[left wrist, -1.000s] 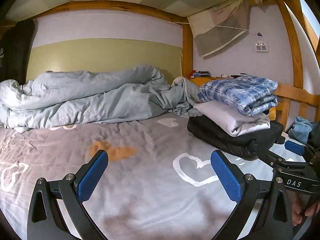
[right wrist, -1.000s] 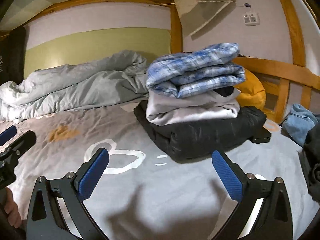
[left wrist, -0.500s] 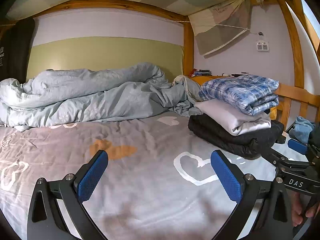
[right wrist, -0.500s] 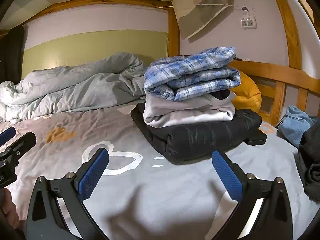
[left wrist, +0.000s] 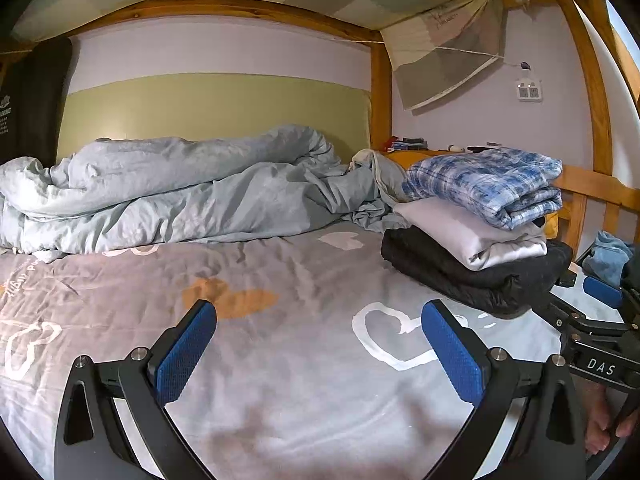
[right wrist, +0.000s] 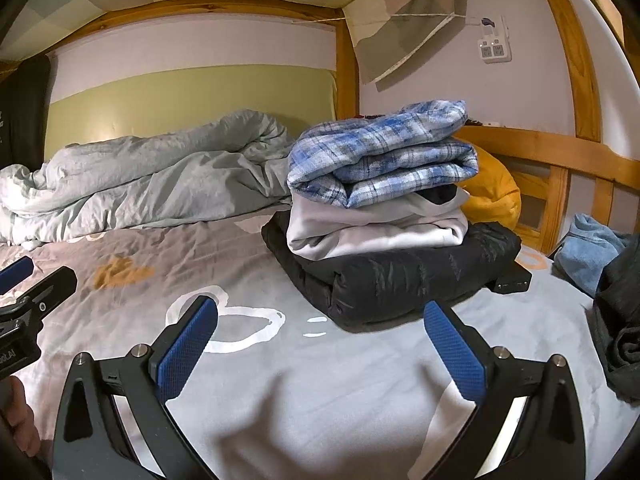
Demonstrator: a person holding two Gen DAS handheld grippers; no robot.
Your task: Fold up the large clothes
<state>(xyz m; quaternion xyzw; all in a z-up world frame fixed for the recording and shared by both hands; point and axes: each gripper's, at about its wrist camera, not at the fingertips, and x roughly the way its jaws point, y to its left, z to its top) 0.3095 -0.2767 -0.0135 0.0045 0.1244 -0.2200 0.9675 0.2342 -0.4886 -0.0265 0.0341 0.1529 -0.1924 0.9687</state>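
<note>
1. Folded clothes sit in one stack on the grey heart-print bedsheet [right wrist: 360, 392]: blue plaid shirt [right wrist: 384, 156] on top, white garment [right wrist: 372, 228] under it, black padded jacket [right wrist: 404, 276] at the bottom.
2. Between plaid and white layers a dark piece shows at the right edge; too little visible to tell what it is.
3. A small black flat object [right wrist: 514, 282] sticks out from under the jacket's right corner; mostly hidden, not identifiable.
4. Right gripper [right wrist: 320, 348]: blue-padded fingers spread wide, nothing between them. It hovers over bare sheet; the stack lies just beyond the fingertips, ahead and slightly right, not touching.
5. Left gripper [left wrist: 320, 350]: fingers likewise spread wide and empty, over bare sheet. The stack is ahead and well to the right of its right finger.
6. In the left wrist view the right gripper is cut off by the frame edge; part of a hand [left wrist: 604, 428] shows below it.
7. Yellow cushion [right wrist: 492, 196] is half hidden behind the stack, against the wooden bed rail [right wrist: 560, 148].
8. Unfolded items at the far right: light blue cloth [right wrist: 588, 252] and dark grey garment [right wrist: 620, 320], the latter cut off by the frame.
9. Crumpled pale blue duvet [left wrist: 180, 188] runs along the back wall, left of the stack.
</note>
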